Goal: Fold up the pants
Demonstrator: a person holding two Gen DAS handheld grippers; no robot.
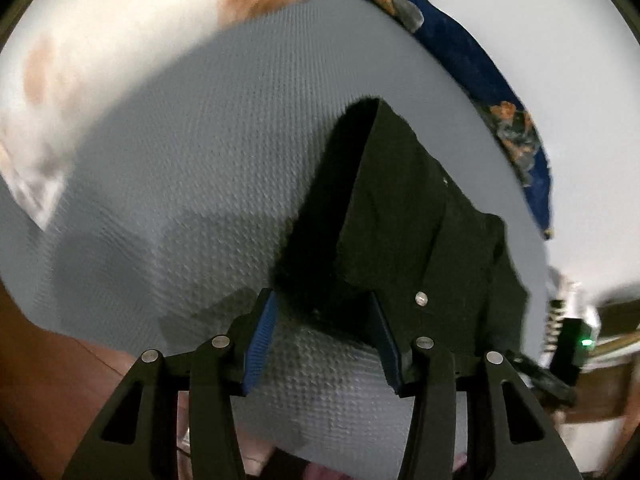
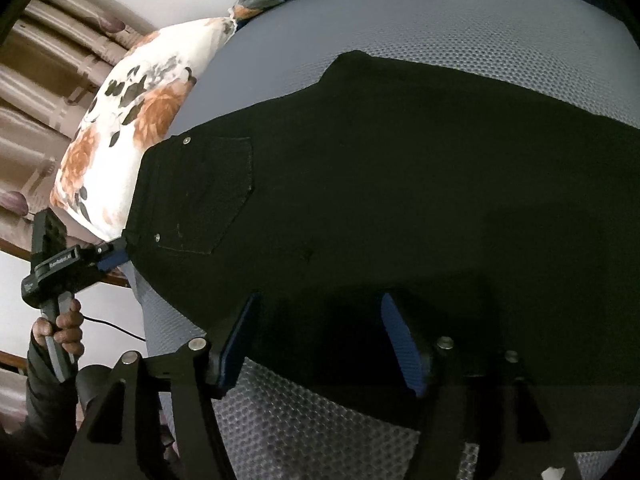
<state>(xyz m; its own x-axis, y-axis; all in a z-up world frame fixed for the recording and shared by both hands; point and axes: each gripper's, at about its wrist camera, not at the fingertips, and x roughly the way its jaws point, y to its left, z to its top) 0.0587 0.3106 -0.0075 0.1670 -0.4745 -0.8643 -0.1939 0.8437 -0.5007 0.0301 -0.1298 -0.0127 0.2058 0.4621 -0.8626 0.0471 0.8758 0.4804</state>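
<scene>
Black pants (image 2: 400, 184) lie spread on a grey textured mattress (image 2: 500, 28), back pocket up. In the left wrist view the pants (image 1: 400, 216) rise ahead of my left gripper (image 1: 324, 312), whose jaws stand wide apart at the waistband corner with fabric between the blue pads. In the right wrist view the left gripper (image 2: 114, 254) touches the waistband corner at the far left. My right gripper (image 2: 320, 320) is open, its blue pads straddling the pants' near edge.
A floral pillow (image 2: 120, 132) lies beside the waistband; it also shows in the left wrist view (image 1: 120, 40). A blue floral blanket (image 1: 480, 64) lines the mattress's far edge. Striped curtains (image 2: 48, 80) hang at the left. A wooden bed frame (image 1: 60, 364) borders the mattress.
</scene>
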